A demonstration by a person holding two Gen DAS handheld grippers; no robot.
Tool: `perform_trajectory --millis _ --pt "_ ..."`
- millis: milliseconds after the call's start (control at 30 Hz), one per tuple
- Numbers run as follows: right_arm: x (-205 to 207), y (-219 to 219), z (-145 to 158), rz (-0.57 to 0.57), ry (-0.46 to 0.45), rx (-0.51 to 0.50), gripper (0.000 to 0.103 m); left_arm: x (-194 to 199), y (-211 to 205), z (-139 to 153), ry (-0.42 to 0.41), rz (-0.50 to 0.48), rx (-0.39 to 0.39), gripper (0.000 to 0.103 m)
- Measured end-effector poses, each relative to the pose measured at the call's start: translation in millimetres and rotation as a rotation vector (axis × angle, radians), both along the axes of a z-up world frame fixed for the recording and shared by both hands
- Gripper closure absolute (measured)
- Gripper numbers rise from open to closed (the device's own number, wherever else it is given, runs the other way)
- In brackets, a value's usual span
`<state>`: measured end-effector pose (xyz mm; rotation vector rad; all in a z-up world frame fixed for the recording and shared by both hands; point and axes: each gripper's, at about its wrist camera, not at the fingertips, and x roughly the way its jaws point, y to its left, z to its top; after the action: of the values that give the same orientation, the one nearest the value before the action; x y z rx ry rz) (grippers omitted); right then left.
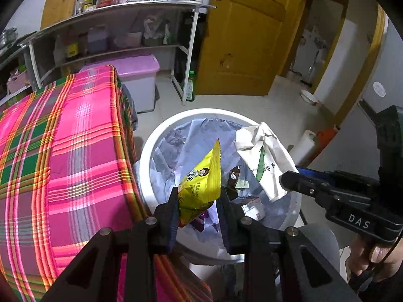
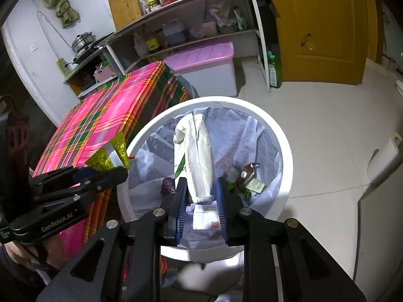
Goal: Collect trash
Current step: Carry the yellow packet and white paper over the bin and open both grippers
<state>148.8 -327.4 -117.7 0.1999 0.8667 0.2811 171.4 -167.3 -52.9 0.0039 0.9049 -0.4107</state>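
A yellow snack wrapper (image 1: 201, 176) stands up between the fingers of my left gripper (image 1: 197, 193), which is shut on it over the near left side of the white trash bin (image 1: 151, 151). My right gripper (image 2: 201, 183) is shut on the lower end of a crumpled white paper bag (image 2: 196, 151) above the bin's (image 2: 284, 146) bag-lined inside. From the left wrist, the right gripper (image 1: 287, 178) reaches in from the right with the paper bag (image 1: 262, 156). The left gripper (image 2: 121, 171) and the yellow wrapper (image 2: 110, 158) show at the bin's left rim. A brown packet (image 2: 248, 173) and other scraps lie inside.
A table with a pink plaid cloth (image 1: 63, 151) stands right against the bin's left side. Behind are a pink-lidded box (image 2: 206, 55), a loaded metal shelf (image 2: 201, 15), a green bottle (image 2: 273, 73) and a yellow door (image 2: 320, 25). A paper roll (image 2: 388, 156) stands at right.
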Motion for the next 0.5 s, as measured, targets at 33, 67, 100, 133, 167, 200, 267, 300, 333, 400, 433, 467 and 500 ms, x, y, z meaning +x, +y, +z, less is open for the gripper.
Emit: perform_trajectory --millis 33,67,100,133,167,200,267,300,333,400,433,467,500 --pt "0.8 -0.8 -1.5 -0.002 0.003 -0.001 0.078 2.1 -1.5 -1.7 0.006 -0.002 0.004 0.075" --pt "1.0 -1.7 -2.6 -0.004 0.004 -0.002 0.077 4.6 -3.1 -3.7 0.013 -0.002 0.007 0.075" --pt "1.2 -2.4 -3.5 -0.006 0.005 -0.003 0.076 7.5 -4.1 -5.8 0.022 0.0 0.009 0.074" --pt "1.0 -2.7 -4.1 -0.008 0.005 -0.003 0.074 9.7 -4.0 -7.3 0.026 0.001 0.01 0.074" --pt "1.8 -3.5 -4.5 -0.009 0.004 -0.003 0.071 12.5 -4.4 -9.1 0.032 0.003 0.012 0.073" --pt "2.5 -3.9 -4.7 -0.01 0.002 -0.003 0.068 14.3 -4.7 -10.4 0.034 0.005 0.014 0.069" --pt "3.3 -4.2 -4.5 -0.012 0.001 -0.002 0.067 15.4 -5.6 -11.3 0.033 0.005 0.015 0.066" --pt "2.5 -4.1 -4.0 -0.013 -0.001 -0.001 0.067 15.5 -5.1 -11.0 0.033 0.003 0.014 0.066" --pt "2.3 -4.3 -3.5 -0.014 -0.002 -0.003 0.067 15.7 -5.5 -11.1 0.034 0.002 0.013 0.066" --pt "1.5 -3.9 -1.6 -0.015 -0.006 -0.004 0.067 16.2 -6.4 -11.3 0.033 -0.001 0.011 0.066" --pt "0.7 -3.7 -0.5 -0.015 -0.008 -0.004 0.067 16.2 -6.4 -11.5 0.034 -0.002 0.009 0.066" --pt "0.0 -3.5 0.7 -0.014 -0.011 -0.005 0.067 15.7 -6.2 -11.3 0.033 -0.002 0.008 0.066" --pt "-1.5 -2.7 2.7 -0.014 -0.015 -0.007 0.067 14.5 -5.7 -10.5 0.03 -0.003 0.006 0.066"
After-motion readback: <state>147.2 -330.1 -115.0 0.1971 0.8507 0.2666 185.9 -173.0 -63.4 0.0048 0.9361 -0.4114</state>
